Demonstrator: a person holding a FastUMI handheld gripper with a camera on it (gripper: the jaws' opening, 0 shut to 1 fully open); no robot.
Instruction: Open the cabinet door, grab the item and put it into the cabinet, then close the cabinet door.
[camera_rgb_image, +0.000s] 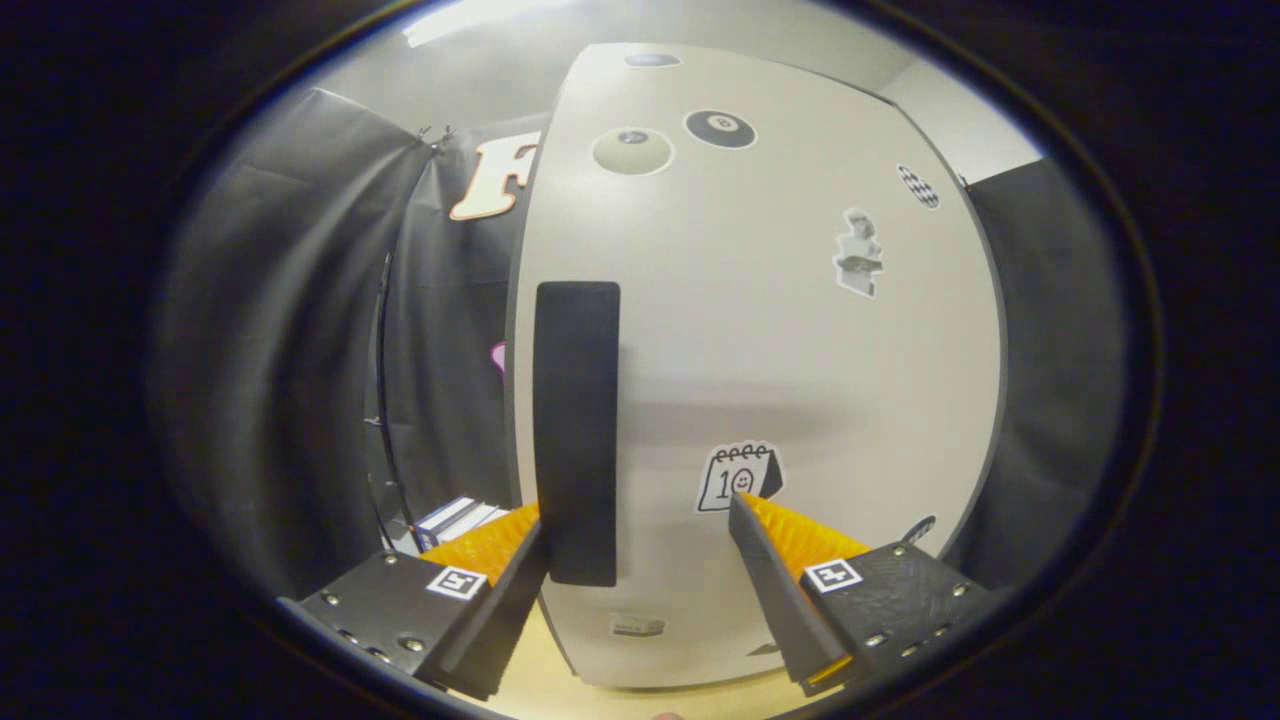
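Jaws: apart, nothing clamped; the fingers straddle the lower end of the handle without pressing it, the left one close against its left side, the right one well clear of it. Door: pale flat cabinet panel, directly ahead of the jaws and close, standing upright; whether it is fully shut against the cabinet cannot be told. Handle: dark vertical bar, mounted near the door's left edge, its bottom end between the jaws. Stickers on the door: calendar sticker just beyond the right finger's tip; figure sticker higher and to the right; eight-ball sticker and a pale round sticker far above the jaws; checkered sticker near the upper right edge. Table: light wood surface, below the door's bottom edge, between the finger bases. Boxes: a blue-and-white stack, left of the door, just beyond the left finger. The item to be stored cannot be identified.
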